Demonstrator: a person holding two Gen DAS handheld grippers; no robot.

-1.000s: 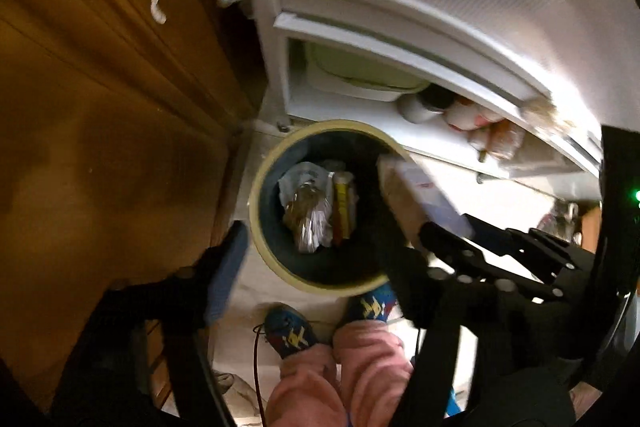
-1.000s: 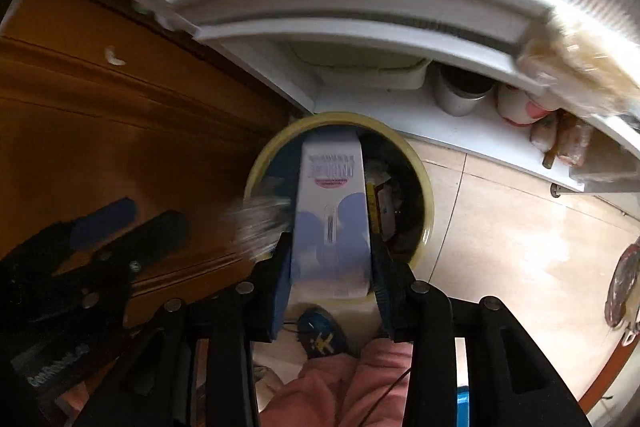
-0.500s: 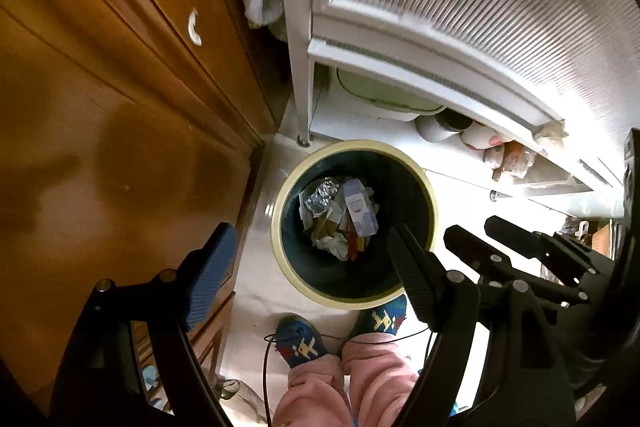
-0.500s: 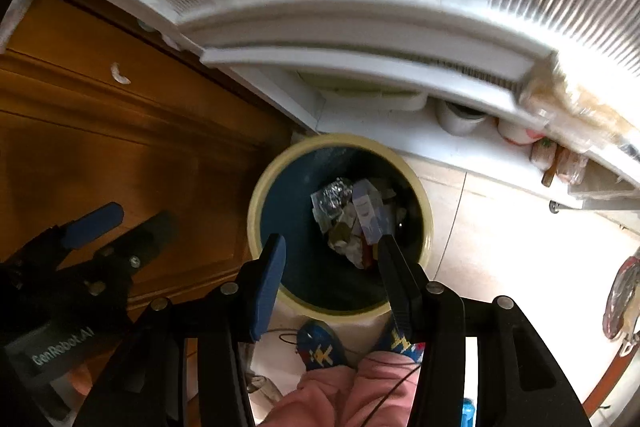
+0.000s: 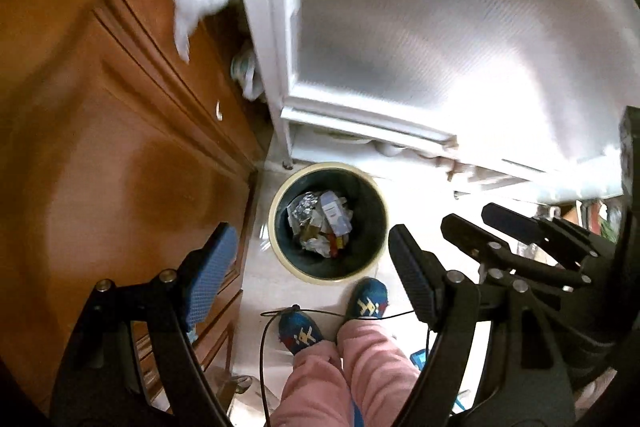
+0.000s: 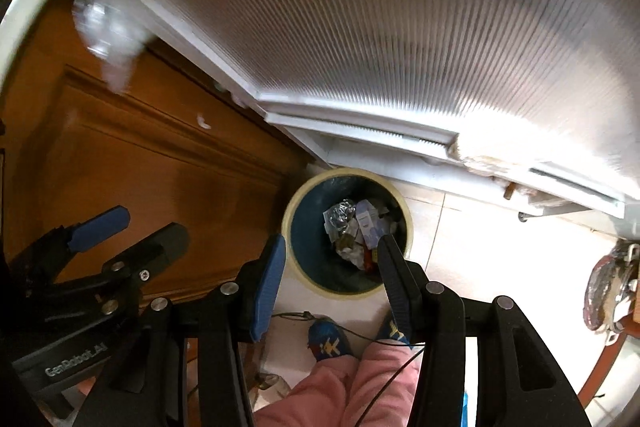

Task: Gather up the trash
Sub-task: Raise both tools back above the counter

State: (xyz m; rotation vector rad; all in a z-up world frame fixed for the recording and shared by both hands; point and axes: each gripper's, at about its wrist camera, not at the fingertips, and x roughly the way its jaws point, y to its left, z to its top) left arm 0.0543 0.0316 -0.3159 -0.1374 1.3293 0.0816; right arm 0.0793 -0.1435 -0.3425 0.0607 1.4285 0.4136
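Both grippers, the left gripper (image 5: 312,281) and the right gripper (image 6: 330,275), hang with jaws apart and empty above the trash bin (image 6: 298,211) on the floor, where the white carton (image 6: 368,223) lies among crumpled trash, so this drop seems done.

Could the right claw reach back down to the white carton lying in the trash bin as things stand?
Probably yes. The right claw is open and empty above the trash bin, whose mouth is uncovered. The white carton lies on top of the other rubbish. The left claw is off to the side.
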